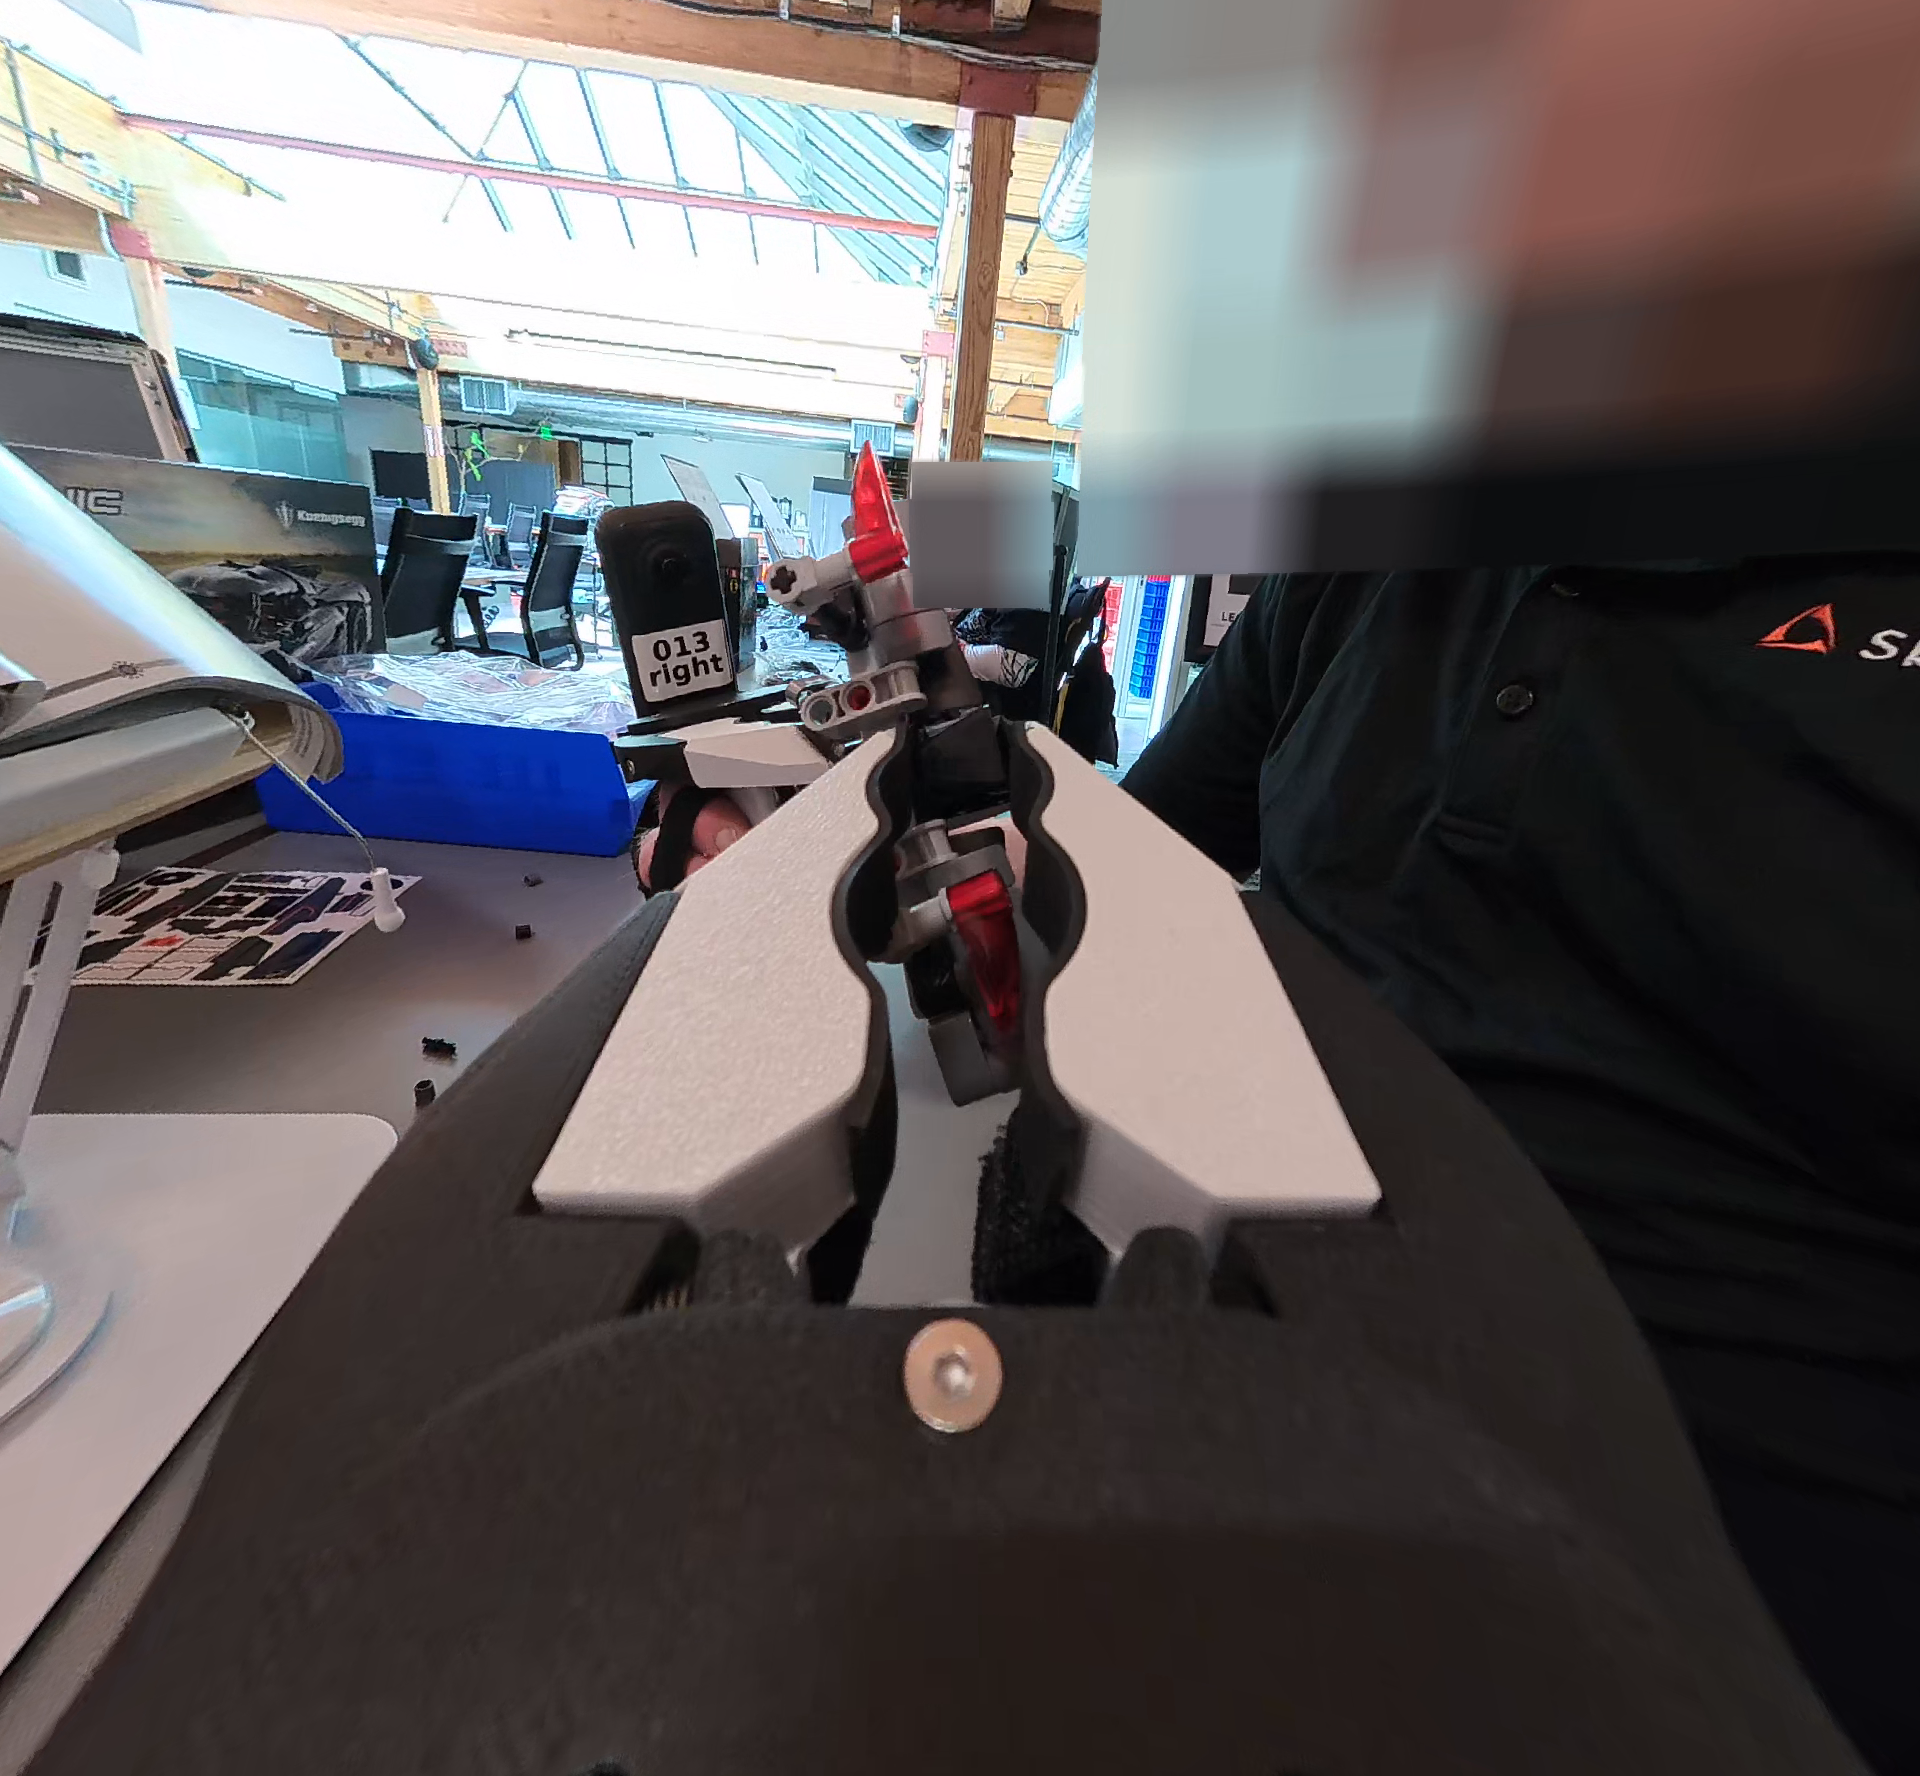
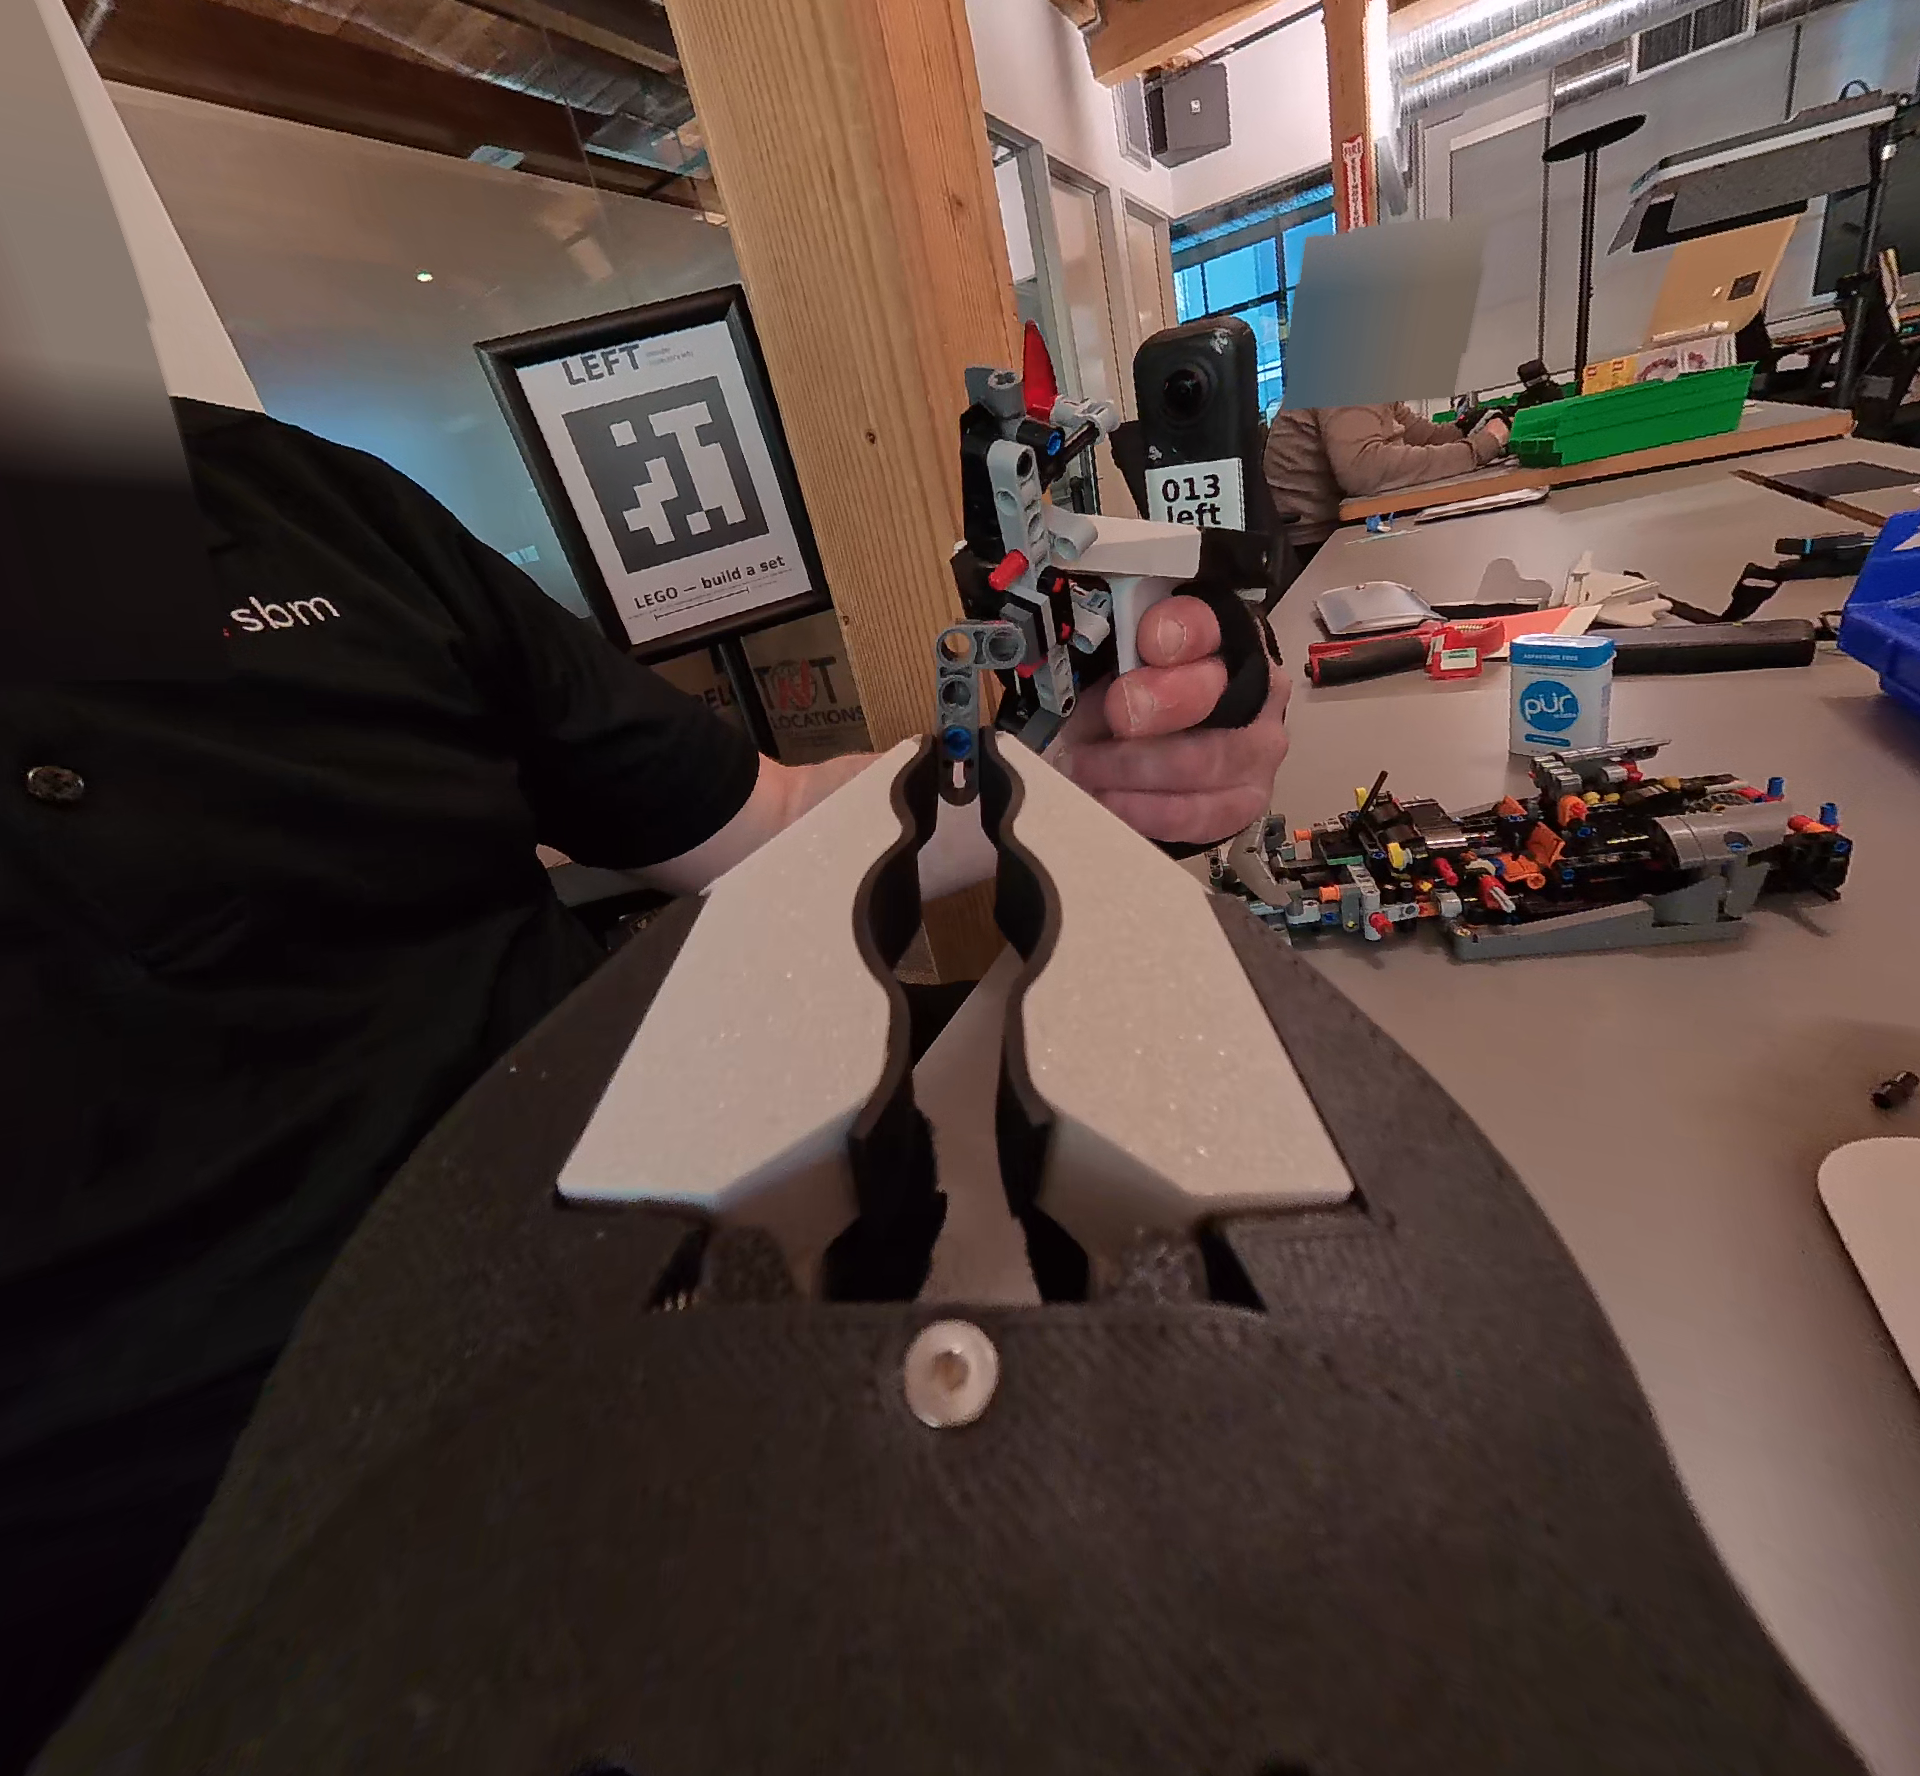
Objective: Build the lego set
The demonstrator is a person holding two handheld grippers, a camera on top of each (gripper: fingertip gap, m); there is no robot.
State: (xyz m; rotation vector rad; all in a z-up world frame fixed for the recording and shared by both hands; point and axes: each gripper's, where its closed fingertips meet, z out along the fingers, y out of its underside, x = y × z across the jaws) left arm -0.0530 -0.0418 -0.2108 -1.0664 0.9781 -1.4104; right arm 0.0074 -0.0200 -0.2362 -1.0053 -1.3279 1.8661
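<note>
My left gripper (image 1: pixel 956 739) is shut on a small lego sub-assembly (image 1: pixel 951 905) of black, grey and clear red parts, held upright in the air. It also shows in the right wrist view (image 2: pixel 1013 531), held by the left gripper (image 2: pixel 1070 563). My right gripper (image 2: pixel 958 750) is shut on the lower end of a grey lego beam (image 2: pixel 966 682) with a blue pin. The beam's upper end touches the sub-assembly's lower side. In the left wrist view the beam (image 1: pixel 868 692) and right gripper (image 1: pixel 800 750) sit just left of my fingertips. A long lego chassis (image 2: pixel 1538 859) lies on the grey table (image 2: pixel 1558 1103).
A person in a black shirt (image 1: pixel 1558 895) sits close behind both grippers. An instruction booklet on a stand (image 1: pixel 156 718), a sticker sheet (image 1: pixel 229 926), a blue bin (image 1: pixel 447 776) and loose black pins (image 1: pixel 436 1046) lie left. A white tub (image 2: pixel 1558 692), red-handled tool (image 2: pixel 1382 654) and wooden post (image 2: pixel 831 272) stand beyond. Tip to tip, the grippers are about 8 centimeters apart.
</note>
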